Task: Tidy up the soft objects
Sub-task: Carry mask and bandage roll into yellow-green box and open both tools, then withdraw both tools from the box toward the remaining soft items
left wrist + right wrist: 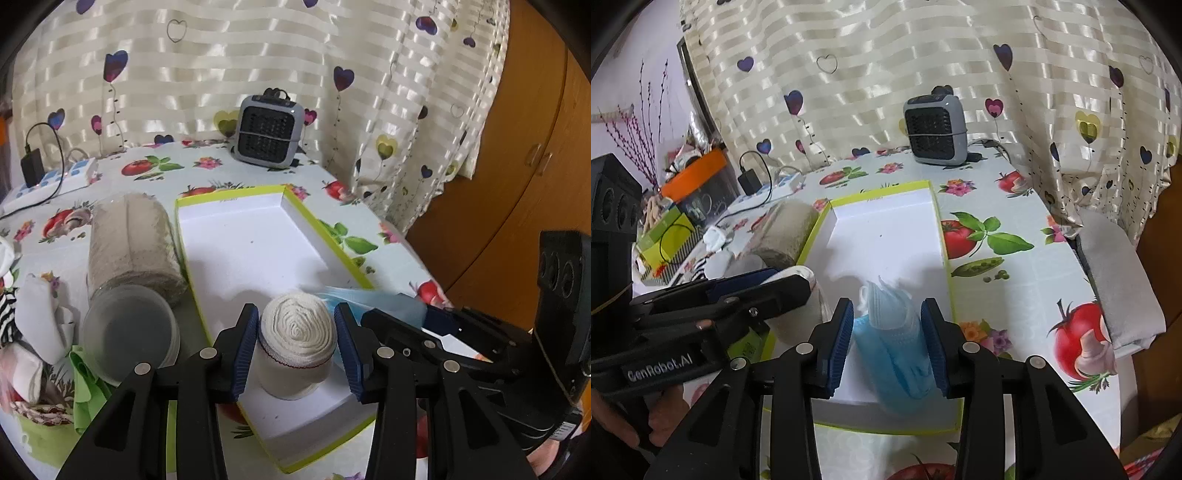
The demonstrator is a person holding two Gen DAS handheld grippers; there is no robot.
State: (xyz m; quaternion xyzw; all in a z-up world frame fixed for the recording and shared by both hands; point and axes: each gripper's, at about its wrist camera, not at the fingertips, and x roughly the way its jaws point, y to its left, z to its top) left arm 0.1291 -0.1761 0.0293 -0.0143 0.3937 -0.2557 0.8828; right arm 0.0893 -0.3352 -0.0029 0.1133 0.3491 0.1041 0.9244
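A shallow white box with a lime-green rim (306,218) (943,254) lies open on the table. My left gripper (297,345) is shut on a rolled white bandage (297,332) with a thin red line, holding it over the near end of the box. My right gripper (887,341) is shut on a folded blue face mask (894,339) over the box's near right part; the mask also shows in the left wrist view (373,297). A large beige bandage roll (133,243) (786,230) lies just left of the box.
A frosted plastic cup (131,334) stands by the beige roll. White and striped cloths (40,321) and a green item lie at the left. A grey heater (267,129) stands at the back by the curtain. A power strip (55,181) is at far left. A grey cloth (1119,280) hangs at the right edge.
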